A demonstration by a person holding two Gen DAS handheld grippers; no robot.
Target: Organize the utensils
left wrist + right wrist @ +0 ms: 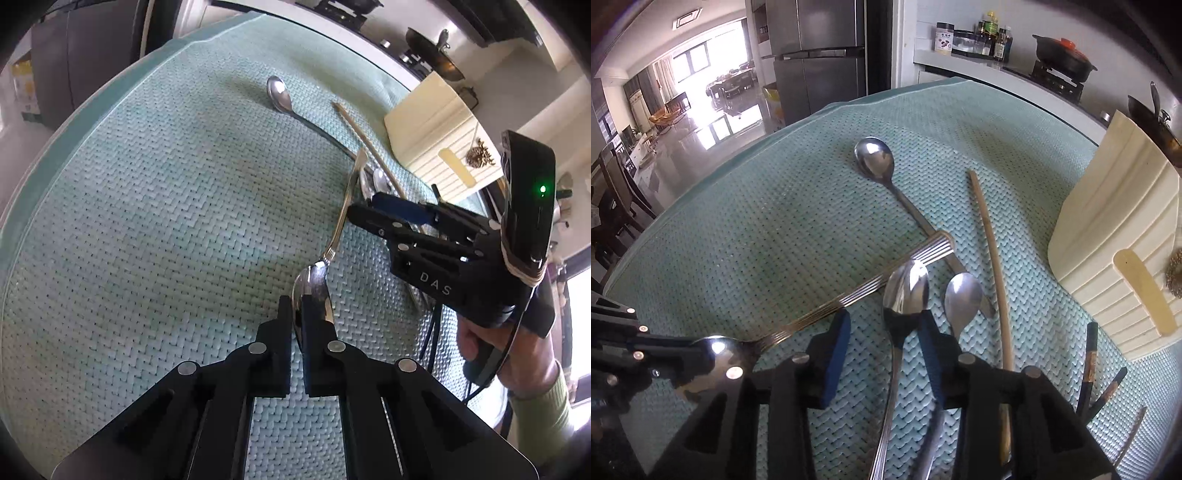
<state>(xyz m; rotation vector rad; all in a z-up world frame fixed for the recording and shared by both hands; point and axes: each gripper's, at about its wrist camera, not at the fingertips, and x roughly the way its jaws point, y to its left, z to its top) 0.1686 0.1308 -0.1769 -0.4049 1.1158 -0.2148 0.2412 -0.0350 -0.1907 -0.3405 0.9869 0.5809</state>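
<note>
A round table covered by a pale green woven mat [155, 206] fills both wrist views. The mat's curved edge [713, 173] runs along the far and left sides, and beyond it lies open kitchen floor with a steel refrigerator [816, 55].

The left gripper [295, 314] has its 2 black fingers pinched closed on the bowl of a ribbed-handled spoon [343, 206]. Its handle angles away from the gripper, with the flared end crossing over the handle of a long spoon [280, 96] that lies flat farther out on the mat.

The right gripper [882, 332], held in a person's hand [480, 339], has its blue-padded jaws partly open. The neck of a shiny spoon [907, 284] sits between them, against the right pad and clear of the left pad. Just right of that spoon lies another, duller spoon [962, 295], then a long wooden chopstick [991, 258]. 2 dark chopsticks [1089, 369] show at the lower right.

A cream ribbed utensil holder [1108, 229] stands near the mat's right edge, close beside the chopsticks.

The utensils crowd the right half of the mat. The left and near-left stretch of mat is bare, open room out to the edge.
</note>
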